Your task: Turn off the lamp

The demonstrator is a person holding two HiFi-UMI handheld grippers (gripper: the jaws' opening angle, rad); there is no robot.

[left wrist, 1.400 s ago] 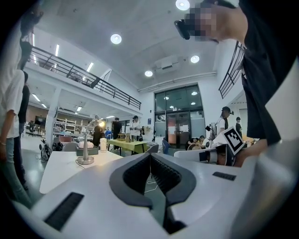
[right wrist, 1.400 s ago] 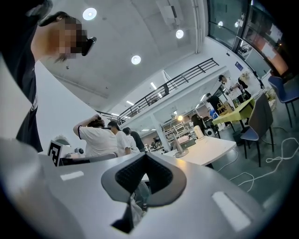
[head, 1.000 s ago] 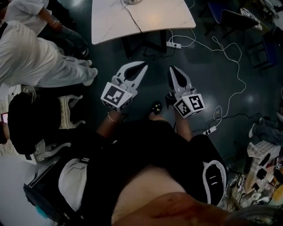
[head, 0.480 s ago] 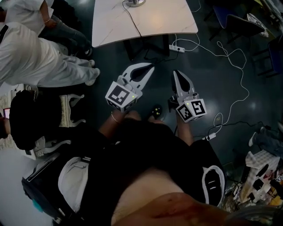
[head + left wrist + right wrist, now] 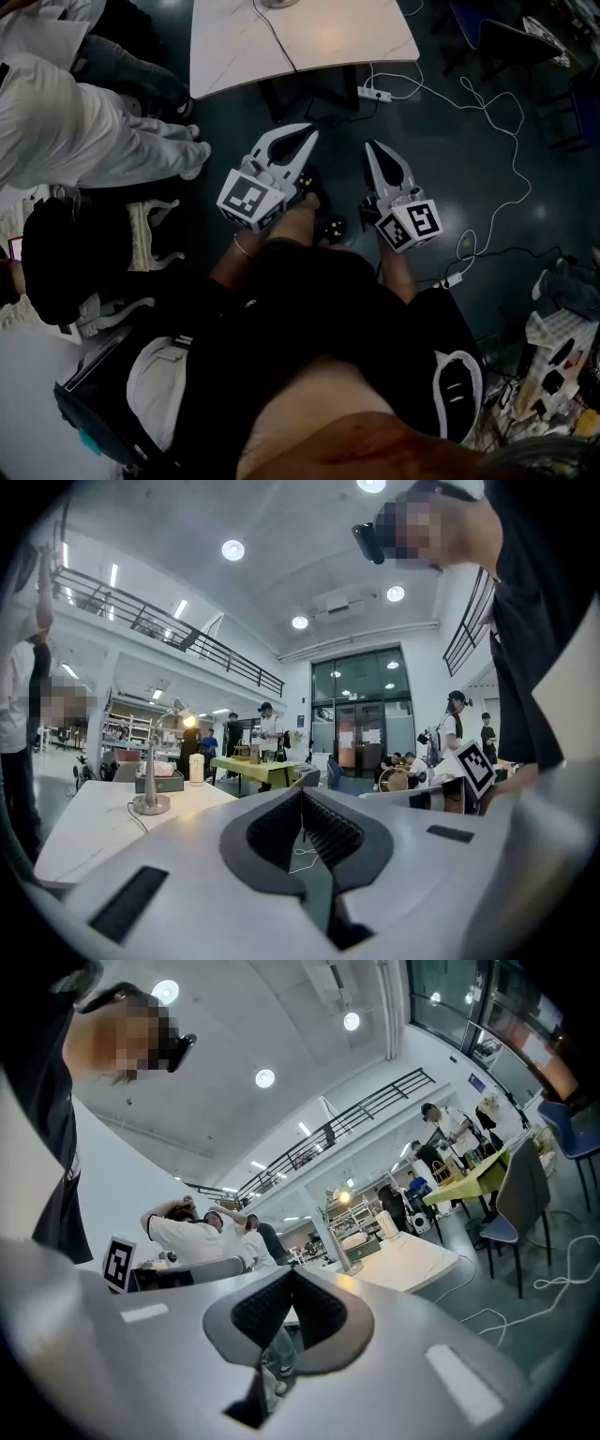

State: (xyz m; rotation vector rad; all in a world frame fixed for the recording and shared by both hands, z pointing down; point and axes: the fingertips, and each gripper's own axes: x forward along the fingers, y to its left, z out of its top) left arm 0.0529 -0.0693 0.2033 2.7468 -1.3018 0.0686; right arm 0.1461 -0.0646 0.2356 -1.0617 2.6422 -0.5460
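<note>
The lamp stands on the white table (image 5: 309, 42) ahead; in the head view only its round base (image 5: 275, 3) shows at the top edge. In the left gripper view its bulb (image 5: 190, 722) glows above a thin stem and the base (image 5: 151, 804). The right gripper view also catches the lit lamp (image 5: 349, 1183) on the table (image 5: 412, 1260). My left gripper (image 5: 306, 139) and right gripper (image 5: 370, 150) are held level over the dark floor, short of the table. Both are shut with nothing between their jaws.
A power strip (image 5: 372, 93) and white cables (image 5: 487, 122) lie on the floor right of the table. A person in white (image 5: 66, 131) sits at the left, beside an ornate chair (image 5: 150, 234). A box (image 5: 173, 782) and a white cup (image 5: 197, 768) share the table. Chairs (image 5: 520, 1194) stand farther right.
The person has taken a small step toward the table, and both grippers have drifted slightly forward with it. Their jaws have stayed shut.
</note>
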